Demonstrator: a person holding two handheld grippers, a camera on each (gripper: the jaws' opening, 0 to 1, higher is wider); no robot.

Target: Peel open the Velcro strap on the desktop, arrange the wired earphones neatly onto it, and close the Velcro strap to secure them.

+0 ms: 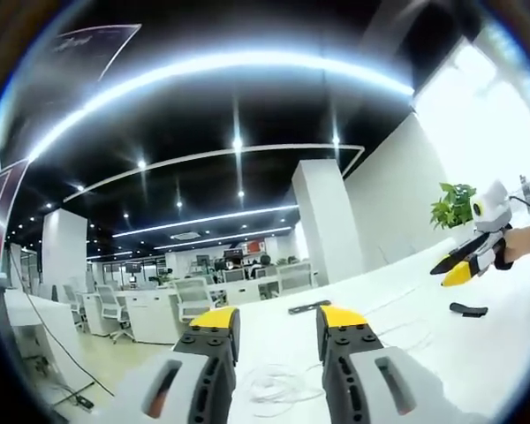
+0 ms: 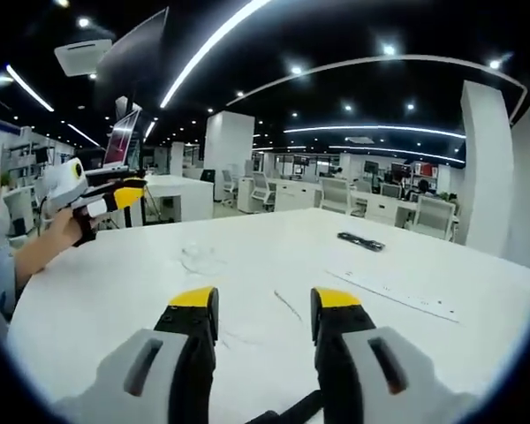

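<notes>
The white wired earphones lie in a loose coil on the white table, just beyond my left gripper, which is open and holds nothing. In the right gripper view the same coil lies far off to the left. A short black strap lies flat on the table below the other gripper. My right gripper is open and empty, and that black strap's end shows low between its jaws. My left gripper is held up in a hand at the left.
A second flat black piece lies farther out on the table, also seen as the black piece ahead of the left jaws. A long white strip lies at the right. Office desks and chairs stand behind.
</notes>
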